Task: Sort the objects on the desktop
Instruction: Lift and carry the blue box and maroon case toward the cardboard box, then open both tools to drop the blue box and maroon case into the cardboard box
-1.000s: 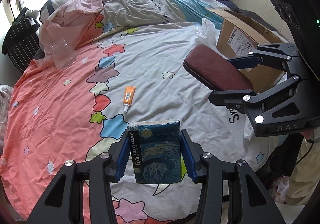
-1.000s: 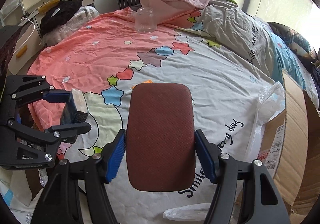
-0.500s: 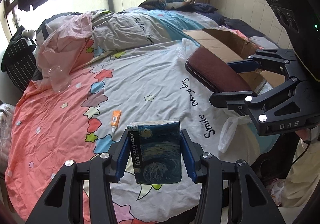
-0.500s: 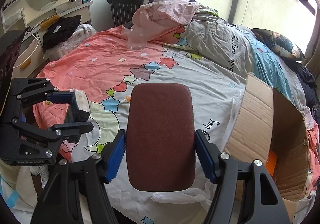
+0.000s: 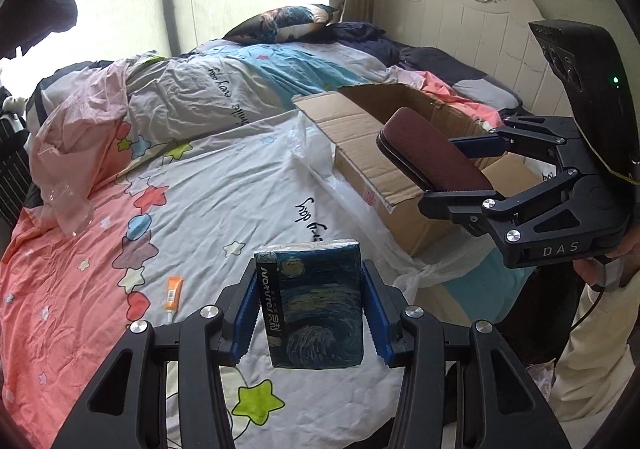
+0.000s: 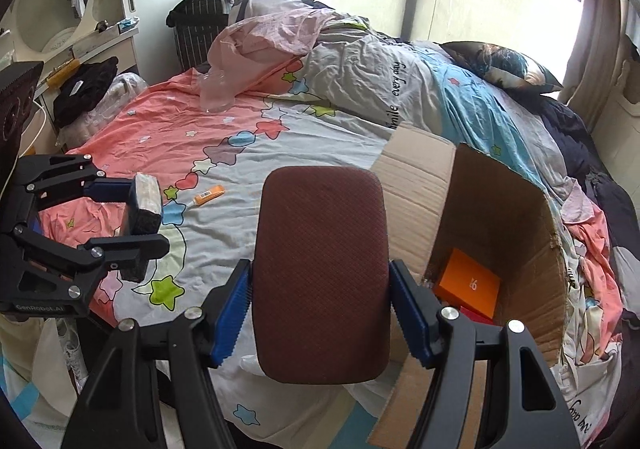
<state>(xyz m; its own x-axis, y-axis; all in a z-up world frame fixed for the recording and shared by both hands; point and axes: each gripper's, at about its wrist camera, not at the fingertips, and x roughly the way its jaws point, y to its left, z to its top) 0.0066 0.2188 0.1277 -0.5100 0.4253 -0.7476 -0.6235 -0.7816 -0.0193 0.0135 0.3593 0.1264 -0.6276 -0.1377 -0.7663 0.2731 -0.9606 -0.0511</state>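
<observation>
Both loads are up off the bed: the left gripper (image 5: 310,319) is clamped flat-sided on the tissue pack (image 5: 316,305) at lower centre of its view, while the right gripper (image 6: 320,307) squeezes the maroon case (image 6: 320,273) across its width, long axis pointing ahead. The case hangs beside the open mouth of the box (image 6: 516,225) at right of the right view, an orange carton (image 6: 468,283) lying inside, so I'd say it drops in there next. One orange tube (image 5: 174,293) lies on the sheet (image 5: 224,185), lower left, waiting.
</observation>
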